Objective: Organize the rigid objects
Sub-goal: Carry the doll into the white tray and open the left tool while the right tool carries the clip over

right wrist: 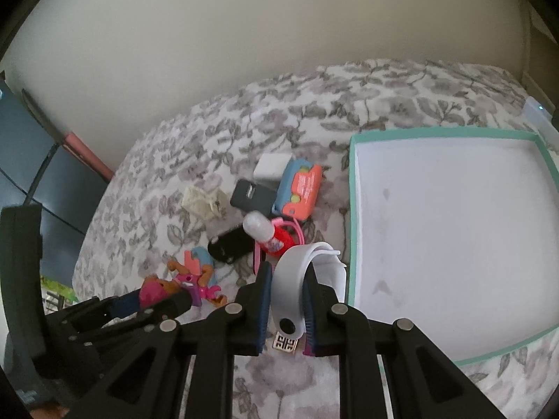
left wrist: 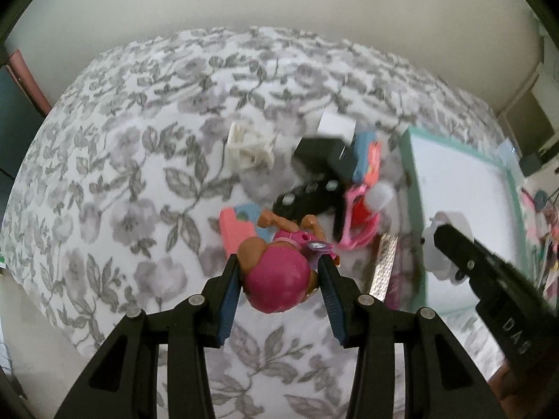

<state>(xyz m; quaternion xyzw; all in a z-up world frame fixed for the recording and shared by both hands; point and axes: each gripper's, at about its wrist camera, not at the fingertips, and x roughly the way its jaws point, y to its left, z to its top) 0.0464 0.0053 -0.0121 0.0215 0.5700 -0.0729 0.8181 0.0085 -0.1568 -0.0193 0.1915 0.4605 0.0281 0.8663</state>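
Left wrist view: a doll (left wrist: 279, 276) with a pink head is being gripped at the head between the blue pads of the left gripper (left wrist: 279, 279) and is being held above the floral bedspread (left wrist: 122, 174). Right wrist view: a white looped strap (right wrist: 297, 286) is being clenched by the right gripper (right wrist: 287, 303), close beside the near-left corner of the teal-rimmed box (right wrist: 353, 244), which is lying open and unfilled. Farther off, a black remote (right wrist: 229, 246), a red bottle with a white cap (right wrist: 269, 235), a dark power bank (right wrist: 252, 197) and a blue-and-coral toy (right wrist: 300, 192) are lying clustered on the spread.

A slip is being risked: the doll's head is round and smooth, so it could be rotated or squeezed out. The springy strap could be snagged on the box rim.

Only the right view is showing the box's whole interior; only the left is showing the hold on the doll's head.
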